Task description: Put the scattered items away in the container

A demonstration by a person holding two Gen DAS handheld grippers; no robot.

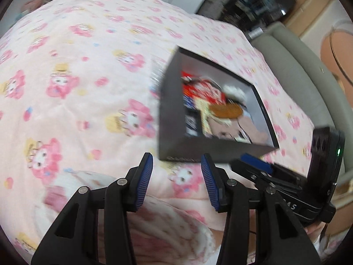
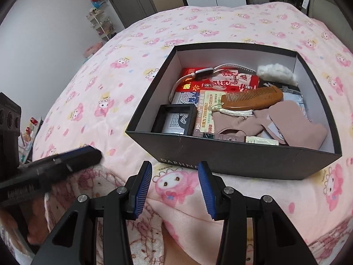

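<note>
Ahead of both pairs of fingers, on the pink patterned bedspread (image 2: 92,101), sits the black box (image 2: 233,154), already holding a wooden comb (image 2: 253,99), a watch (image 2: 201,73), red packets (image 2: 231,79), beige socks (image 2: 293,128) and a white fluffy piece (image 2: 275,71). Your right gripper (image 2: 175,190) points at the box's near wall, just short of it, fingers apart and empty. Your left gripper (image 1: 176,182) stands likewise parted with nothing between the pads; from it the box lies ahead and to the right, one corner turned toward you. The right hand is judged the nearer. Each tool shows in the other's view, close beside it.

No loose item shows on the visible bedspread, so sorting appears finished or nearly so. Motion blur smears the left view; the folds of blanket under the fingers could hide something small.
</note>
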